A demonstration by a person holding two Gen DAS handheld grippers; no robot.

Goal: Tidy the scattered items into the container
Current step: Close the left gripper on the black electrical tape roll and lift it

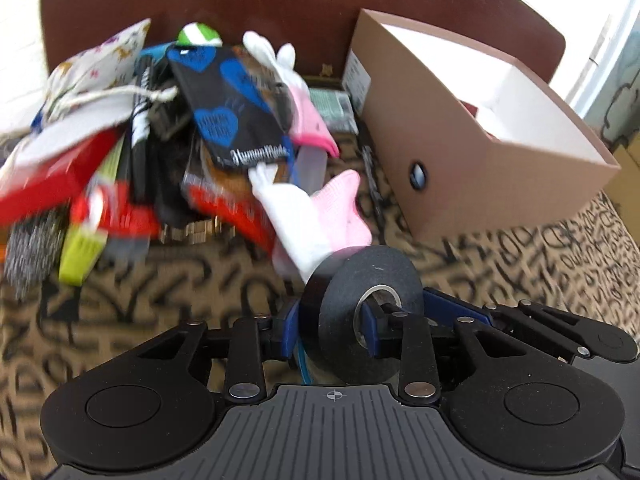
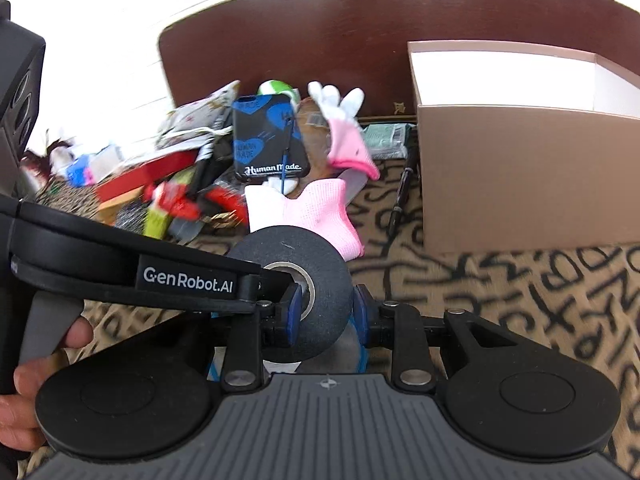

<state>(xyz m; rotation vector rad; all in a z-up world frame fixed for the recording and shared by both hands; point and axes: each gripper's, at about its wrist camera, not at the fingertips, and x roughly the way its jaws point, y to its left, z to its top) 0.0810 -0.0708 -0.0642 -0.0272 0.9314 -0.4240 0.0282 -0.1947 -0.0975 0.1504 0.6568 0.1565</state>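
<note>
One black roll of tape (image 1: 360,312) is seen. Two pink-and-white knitted gloves (image 1: 320,220) are counted: one flat in front, the other (image 2: 346,136) propped on the pile. One black phone case with blue hearts (image 1: 236,108) is counted, one open brown cardboard box (image 1: 480,152), one white printed drawstring pouch (image 1: 96,68), one green-and-white striped ball (image 1: 198,34), one slim black pen (image 2: 402,196). Red packages are too blurred to be counted.

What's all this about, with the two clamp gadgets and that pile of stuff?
A person is tidying with two hand-held grippers. Both the left gripper and the right gripper have their jaws closed on one black tape roll. The pile still lies on the patterned cloth, beside the open cardboard box.
</note>
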